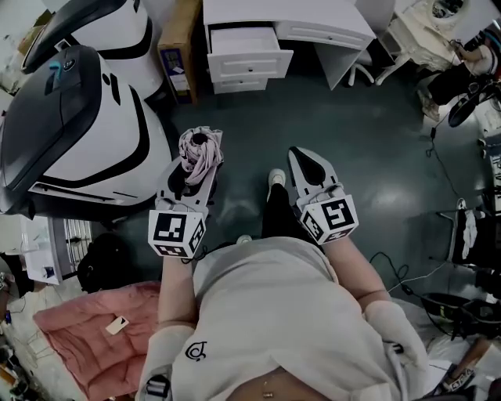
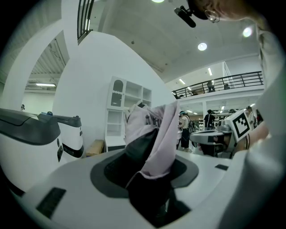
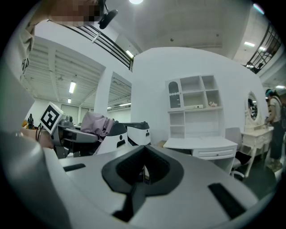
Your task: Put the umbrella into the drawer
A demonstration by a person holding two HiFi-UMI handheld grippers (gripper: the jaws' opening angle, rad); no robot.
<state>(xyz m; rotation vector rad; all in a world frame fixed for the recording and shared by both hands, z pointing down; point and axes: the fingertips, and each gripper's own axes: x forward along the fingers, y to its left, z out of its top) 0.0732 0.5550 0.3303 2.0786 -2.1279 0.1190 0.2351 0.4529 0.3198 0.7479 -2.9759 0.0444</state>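
Observation:
A folded pink umbrella [image 1: 199, 151] with a dark end stands bunched between the jaws of my left gripper [image 1: 193, 169], which is shut on it. In the left gripper view the pink fabric [image 2: 154, 129] fills the gap between the jaws and hides what lies straight ahead. My right gripper [image 1: 304, 157] floats beside it to the right, shut, with nothing in it; its pads [image 3: 144, 170] meet in its own view. The white desk [image 1: 321, 23] stands ahead with its top drawer [image 1: 244, 41] pulled open. The drawer's inside looks bare.
Two large white-and-black machines [image 1: 78, 133] crowd the left side. A cardboard box [image 1: 178, 55] leans beside the desk. A pink cloth [image 1: 94, 329] lies on the floor at lower left. Cables and gear [image 1: 462, 235] lie at the right. Dark green floor [image 1: 376, 157] stretches towards the desk.

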